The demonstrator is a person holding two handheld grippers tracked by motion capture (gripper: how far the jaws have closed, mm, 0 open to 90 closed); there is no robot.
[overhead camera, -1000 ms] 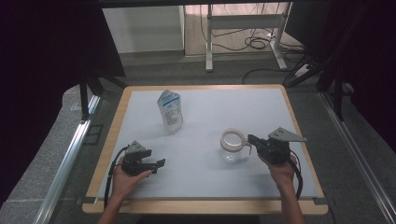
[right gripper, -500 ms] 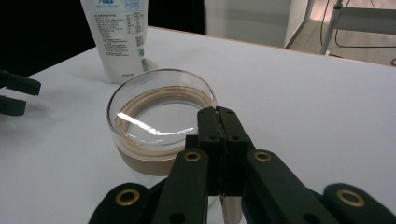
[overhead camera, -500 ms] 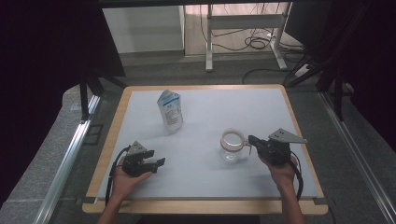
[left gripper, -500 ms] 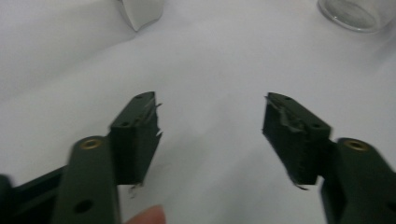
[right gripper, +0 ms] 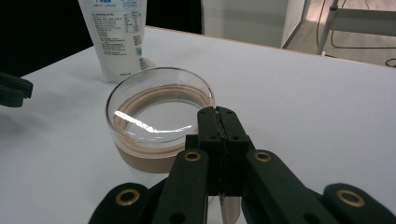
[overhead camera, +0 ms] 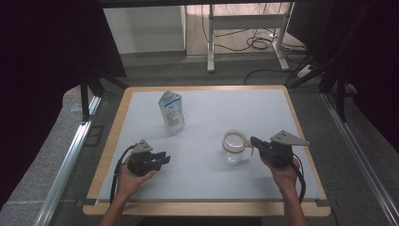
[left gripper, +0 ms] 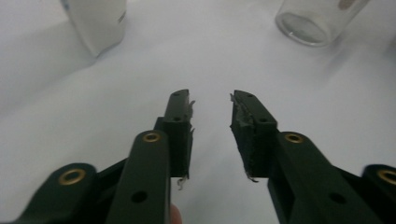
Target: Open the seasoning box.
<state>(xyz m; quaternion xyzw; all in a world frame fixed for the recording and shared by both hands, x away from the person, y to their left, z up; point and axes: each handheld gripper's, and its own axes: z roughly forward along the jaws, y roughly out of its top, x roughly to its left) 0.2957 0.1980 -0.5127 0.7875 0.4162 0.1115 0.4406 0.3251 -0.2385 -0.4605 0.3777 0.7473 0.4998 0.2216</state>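
A clear glass (overhead camera: 234, 141) with a tan band stands right of the table's middle, also seen close in the right gripper view (right gripper: 159, 116). My right gripper (overhead camera: 254, 141) lies level against its right side. The jaws are pressed together at the rim (right gripper: 217, 112), shut on the glass's pale handle (right gripper: 229, 210), which shows beneath them. My left gripper (overhead camera: 164, 157) rests low at the front left, pointing right. Its jaws (left gripper: 212, 100) have just been closing and still stand apart, with only bare table between them. A white pouch (overhead camera: 171, 113) stands upright at the back left.
The white table top (overhead camera: 207, 174) has a wooden rim all round. Metal rails run along both sides below it. Desk legs and cables lie on the floor beyond the far edge. The pouch (left gripper: 100, 21) and the glass (left gripper: 317, 21) stand far ahead of my left jaws.
The left gripper's jaws stand closer together than before. Both hands, the glass and the pouch have kept their places.
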